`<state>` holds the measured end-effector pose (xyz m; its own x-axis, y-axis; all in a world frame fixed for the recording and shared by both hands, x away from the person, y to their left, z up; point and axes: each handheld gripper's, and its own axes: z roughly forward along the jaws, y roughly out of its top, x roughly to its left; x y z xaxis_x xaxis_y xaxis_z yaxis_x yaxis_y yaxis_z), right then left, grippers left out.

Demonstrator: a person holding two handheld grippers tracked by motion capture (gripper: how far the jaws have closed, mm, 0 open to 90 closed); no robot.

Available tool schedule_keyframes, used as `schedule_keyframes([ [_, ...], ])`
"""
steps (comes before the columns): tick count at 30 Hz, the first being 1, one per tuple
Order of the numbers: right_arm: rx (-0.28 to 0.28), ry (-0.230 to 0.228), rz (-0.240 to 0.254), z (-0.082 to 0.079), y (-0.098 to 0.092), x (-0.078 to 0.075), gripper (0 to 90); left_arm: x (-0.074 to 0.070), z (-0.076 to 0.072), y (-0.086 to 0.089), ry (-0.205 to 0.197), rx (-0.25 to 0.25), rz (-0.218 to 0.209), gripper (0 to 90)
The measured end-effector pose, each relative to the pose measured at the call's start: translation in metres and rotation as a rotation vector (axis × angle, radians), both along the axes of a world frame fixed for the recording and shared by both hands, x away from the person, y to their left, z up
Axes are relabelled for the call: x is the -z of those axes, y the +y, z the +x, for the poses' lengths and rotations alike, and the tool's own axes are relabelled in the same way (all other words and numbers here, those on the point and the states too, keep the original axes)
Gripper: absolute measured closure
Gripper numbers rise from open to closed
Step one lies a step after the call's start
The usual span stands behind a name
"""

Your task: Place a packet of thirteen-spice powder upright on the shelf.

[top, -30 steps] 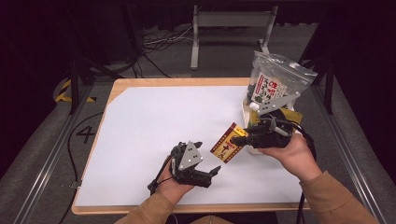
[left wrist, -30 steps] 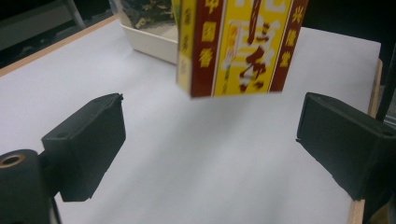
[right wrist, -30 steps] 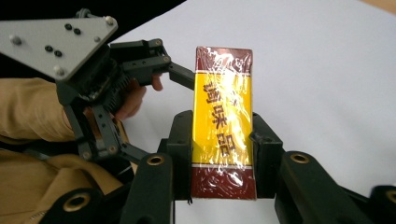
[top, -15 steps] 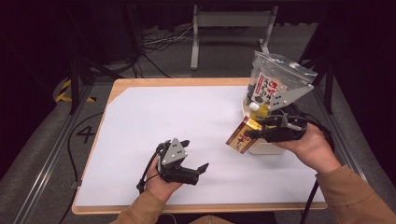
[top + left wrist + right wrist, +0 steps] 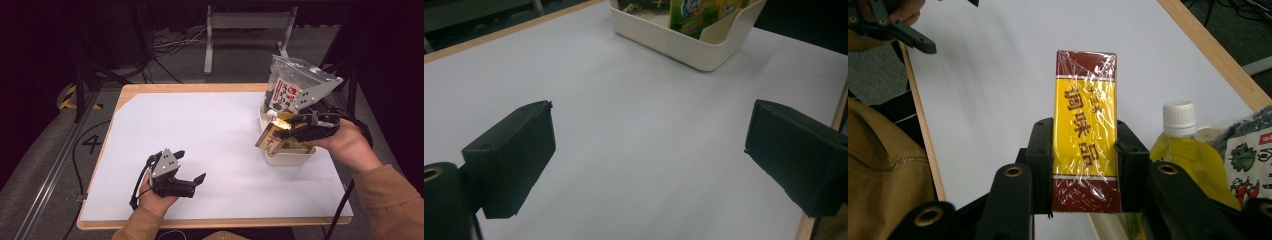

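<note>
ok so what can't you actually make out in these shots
- Right gripper view: the lower end of the red and yellow packet is hidden by the right gripper.
- High view: the print on the packet is too small to read.
- Left gripper view: the cream bin and the green carton are cut off by the top edge.

Readable markings around our two grippers

Between the jaws of our right gripper [image 5: 1085, 165], the red-and-yellow box [image 5: 1086, 130] carries brown Chinese characters reading 调味品 down its yellow band. Well off to the outer side of our left gripper [image 5: 192, 170], we read a black 4 [image 5: 92, 144] marked on the grey floor. Print on the pouch [image 5: 290, 95] beyond the right gripper is too small to make out.
</note>
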<state>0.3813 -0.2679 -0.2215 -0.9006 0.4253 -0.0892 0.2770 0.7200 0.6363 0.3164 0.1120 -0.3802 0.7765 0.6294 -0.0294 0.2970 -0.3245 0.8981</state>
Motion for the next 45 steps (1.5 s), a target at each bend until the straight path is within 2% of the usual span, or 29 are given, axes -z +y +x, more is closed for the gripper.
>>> schedule_keyframes([
  [3,-0.011,0.006,-0.007,0.004,-0.004,-0.003,67.9,0.0,0.001,0.006,0.003,-0.008,-0.008,6.4],
  [6,-0.046,0.005,-0.021,0.008,-0.008,-0.004,67.9,0.001,0.001,0.01,0.013,-0.018,-0.029,6.3],
  [9,-0.07,0.003,-0.044,0.01,-0.009,-0.005,67.9,0.0,0.001,0.013,0.007,-0.02,-0.023,6.2],
  [14,-0.143,-0.004,-0.094,0.015,-0.012,-0.006,67.8,0.0,0.001,0.016,0.004,-0.026,-0.019,6.0],
  [17,-0.162,-0.01,-0.108,0.017,-0.014,-0.006,67.8,0.0,0.002,0.018,0.006,-0.029,-0.023,5.9],
  [24,-0.15,0.001,-0.124,0.024,-0.021,-0.005,67.8,0.002,0.003,0.022,0.01,-0.038,-0.022,5.7],
  [31,-0.129,-0.024,-0.144,0.029,-0.027,-0.005,67.7,0.003,0.004,0.024,0.017,-0.05,-0.022,5.6],
  [33,-0.133,-0.017,-0.153,0.031,-0.029,-0.004,67.8,0.004,0.004,0.024,0.017,-0.053,-0.022,5.6],
  [38,-0.128,-0.033,-0.171,0.036,-0.033,0.001,67.7,0.004,0.004,0.024,0.024,-0.051,-0.022,5.6],
  [45,-0.137,-0.017,-0.186,0.04,-0.037,0.011,67.8,0.005,0.005,0.025,0.025,-0.052,-0.02,5.6],
])
